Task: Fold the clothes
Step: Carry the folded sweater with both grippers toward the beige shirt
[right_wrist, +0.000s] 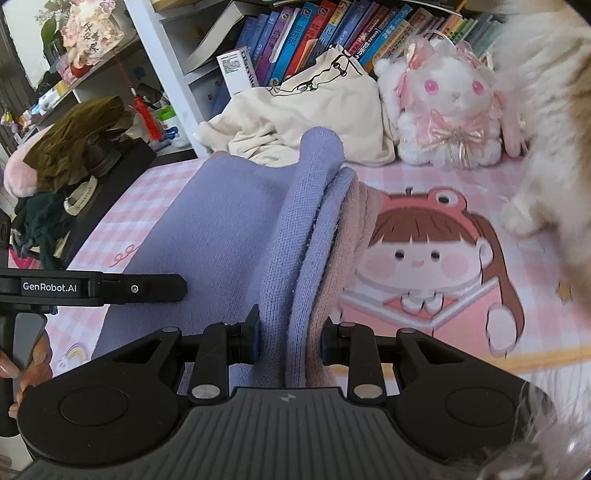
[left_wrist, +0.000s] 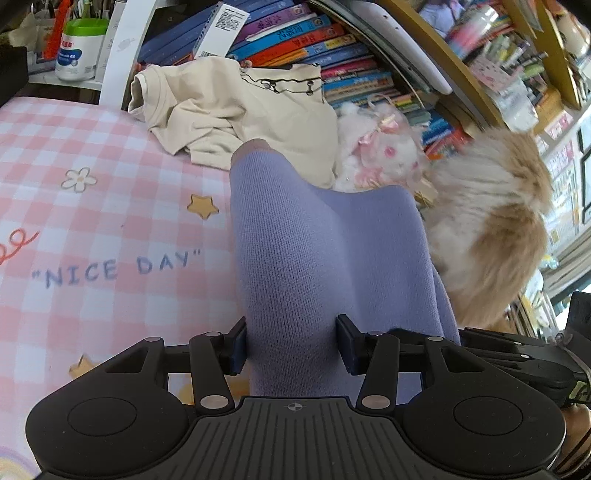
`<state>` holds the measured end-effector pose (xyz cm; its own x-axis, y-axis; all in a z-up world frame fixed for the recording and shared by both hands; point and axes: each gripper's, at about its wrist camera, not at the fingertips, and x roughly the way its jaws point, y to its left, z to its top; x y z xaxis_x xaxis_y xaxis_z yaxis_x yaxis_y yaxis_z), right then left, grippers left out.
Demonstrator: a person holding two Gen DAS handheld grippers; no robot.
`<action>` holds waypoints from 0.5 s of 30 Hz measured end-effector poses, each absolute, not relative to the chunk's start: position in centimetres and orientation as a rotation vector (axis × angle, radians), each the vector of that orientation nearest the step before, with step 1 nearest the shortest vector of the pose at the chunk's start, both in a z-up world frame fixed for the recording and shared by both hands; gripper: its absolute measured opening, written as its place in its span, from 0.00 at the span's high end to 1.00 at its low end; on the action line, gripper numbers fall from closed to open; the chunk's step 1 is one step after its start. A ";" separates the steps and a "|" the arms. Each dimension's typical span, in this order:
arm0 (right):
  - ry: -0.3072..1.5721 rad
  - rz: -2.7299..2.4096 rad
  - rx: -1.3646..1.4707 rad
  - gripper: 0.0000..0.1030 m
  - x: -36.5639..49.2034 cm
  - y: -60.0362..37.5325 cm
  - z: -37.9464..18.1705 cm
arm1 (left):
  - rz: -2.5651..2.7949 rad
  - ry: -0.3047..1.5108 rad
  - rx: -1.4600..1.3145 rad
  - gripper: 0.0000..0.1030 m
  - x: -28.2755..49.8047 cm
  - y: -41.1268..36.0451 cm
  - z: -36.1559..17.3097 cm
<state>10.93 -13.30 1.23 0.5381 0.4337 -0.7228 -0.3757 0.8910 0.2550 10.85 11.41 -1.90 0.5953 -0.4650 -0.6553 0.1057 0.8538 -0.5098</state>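
Note:
A lavender knit garment (left_wrist: 295,251) lies bunched on the pink checked mat (left_wrist: 92,221). My left gripper (left_wrist: 291,343) has its jaws on either side of a thick fold of it and is shut on that fold. My right gripper (right_wrist: 290,341) is shut on several bunched layers of the same lavender garment (right_wrist: 229,236), whose pinkish inner lining (right_wrist: 354,229) shows on the right. The left gripper's body (right_wrist: 92,288) shows at the left of the right wrist view. A crumpled cream shirt (left_wrist: 236,110) lies behind it; it also shows in the right wrist view (right_wrist: 295,107).
A fluffy cat (left_wrist: 491,229) stands close on the right; it also shows in the right wrist view (right_wrist: 554,129). A white bunny plush (right_wrist: 447,107) and rows of books (right_wrist: 317,33) stand behind. Dark clothes (right_wrist: 70,147) are piled at the left on a black stand.

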 end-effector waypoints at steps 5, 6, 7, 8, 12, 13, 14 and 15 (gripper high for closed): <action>0.896 0.494 0.064 0.75 14.4 -13.2 0.6 | -0.318 0.891 -0.470 0.55 13.7 11.3 -2.7; 0.900 0.494 0.063 0.75 15.0 -13.3 0.3 | -0.313 0.896 -0.473 0.55 14.3 11.2 -2.9; 0.905 0.494 0.065 0.75 15.6 -13.3 0.1 | -0.309 0.900 -0.476 0.55 14.8 11.2 -3.1; 0.909 0.494 0.067 0.75 16.1 -13.4 -0.1 | -0.305 0.904 -0.475 0.55 15.2 11.0 -3.3; 0.926 0.494 0.084 0.75 18.0 -13.9 -1.0 | -0.290 0.914 -0.472 0.55 16.8 10.6 -3.8; 0.931 0.495 0.086 0.74 18.4 -14.0 -1.2 | -0.286 0.918 -0.472 0.55 17.2 10.5 -4.0; 0.935 0.496 0.089 0.74 18.9 -14.1 -1.5 | -0.282 0.923 -0.473 0.55 17.6 10.4 -4.2; 0.939 0.496 0.094 0.74 19.4 -14.2 -1.7 | -0.277 0.926 -0.475 0.55 18.0 10.3 -4.4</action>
